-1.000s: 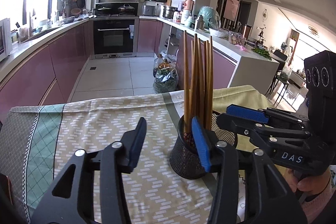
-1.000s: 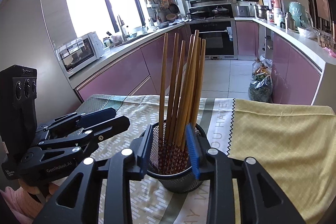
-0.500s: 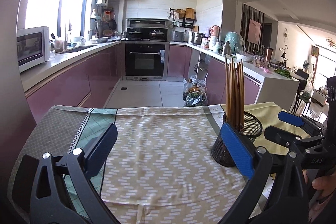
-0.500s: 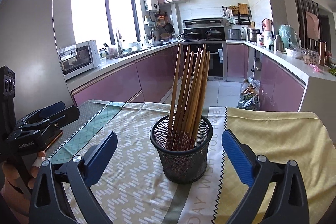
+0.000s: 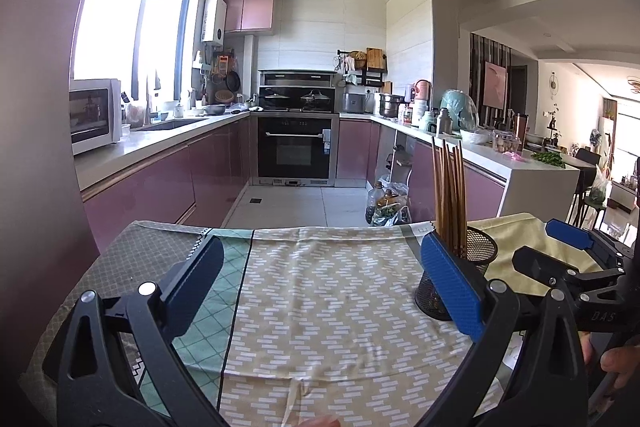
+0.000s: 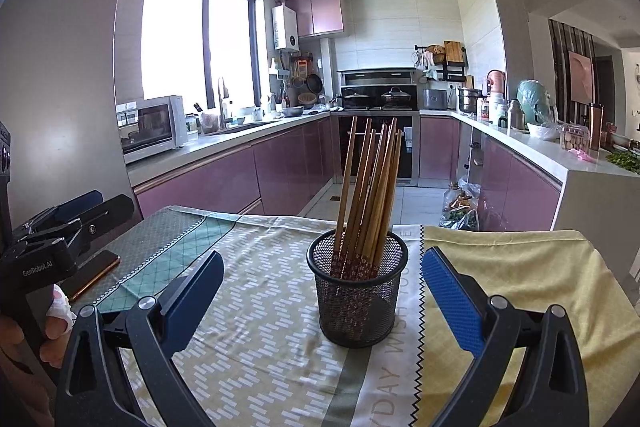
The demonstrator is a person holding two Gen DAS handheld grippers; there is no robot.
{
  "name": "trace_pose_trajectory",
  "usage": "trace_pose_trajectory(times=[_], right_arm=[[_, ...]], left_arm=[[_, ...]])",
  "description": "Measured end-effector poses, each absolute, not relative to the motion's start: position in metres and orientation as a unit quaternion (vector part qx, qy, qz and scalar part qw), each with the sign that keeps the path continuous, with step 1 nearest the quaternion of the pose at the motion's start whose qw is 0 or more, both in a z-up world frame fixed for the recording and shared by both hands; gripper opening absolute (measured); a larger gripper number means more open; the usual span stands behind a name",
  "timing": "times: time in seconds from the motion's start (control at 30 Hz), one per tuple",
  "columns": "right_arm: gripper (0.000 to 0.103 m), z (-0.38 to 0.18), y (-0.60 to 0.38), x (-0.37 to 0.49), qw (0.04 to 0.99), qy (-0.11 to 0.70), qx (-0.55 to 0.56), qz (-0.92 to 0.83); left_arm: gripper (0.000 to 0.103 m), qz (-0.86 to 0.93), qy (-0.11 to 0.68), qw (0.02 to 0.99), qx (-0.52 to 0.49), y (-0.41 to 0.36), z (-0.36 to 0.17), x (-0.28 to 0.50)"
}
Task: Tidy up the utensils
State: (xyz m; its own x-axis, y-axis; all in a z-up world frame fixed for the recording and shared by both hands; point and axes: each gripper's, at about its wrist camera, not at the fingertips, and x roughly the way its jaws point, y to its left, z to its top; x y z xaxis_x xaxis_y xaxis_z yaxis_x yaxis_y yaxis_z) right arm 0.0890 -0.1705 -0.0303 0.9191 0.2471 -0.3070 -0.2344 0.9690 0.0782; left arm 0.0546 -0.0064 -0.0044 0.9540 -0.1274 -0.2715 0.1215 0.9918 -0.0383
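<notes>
We have pulled both grippers back from the black mesh cup (image 6: pixel 358 291); left gripper (image 5: pixel 320 283) and right gripper (image 6: pixel 322 291) gape wide, empty, wooden chopsticks (image 6: pixel 370 195) upright inside it.

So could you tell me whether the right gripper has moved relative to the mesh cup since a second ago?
Yes. The right gripper has let go and drawn back: its jaws, then clamped on the mesh cup, now stand wide open short of it on the tablecloth.
</notes>
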Motion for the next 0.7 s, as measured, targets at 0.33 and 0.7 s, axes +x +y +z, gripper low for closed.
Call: trace_pose_trajectory(times=[0.33,0.7], right_arm=[[0.096,-0.027,-0.162,0.074,0.983,0.139,0.012,0.118],[0.096,-0.026,-0.156,0.067,0.986,0.124,0.001,0.107]], left_arm=[[0.097,-0.061,0.135,0.989,-0.015,-0.004,-0.004,0.042],[0.097,-0.057,0.136,0.989,-0.017,-0.004,-0.004,0.036]])
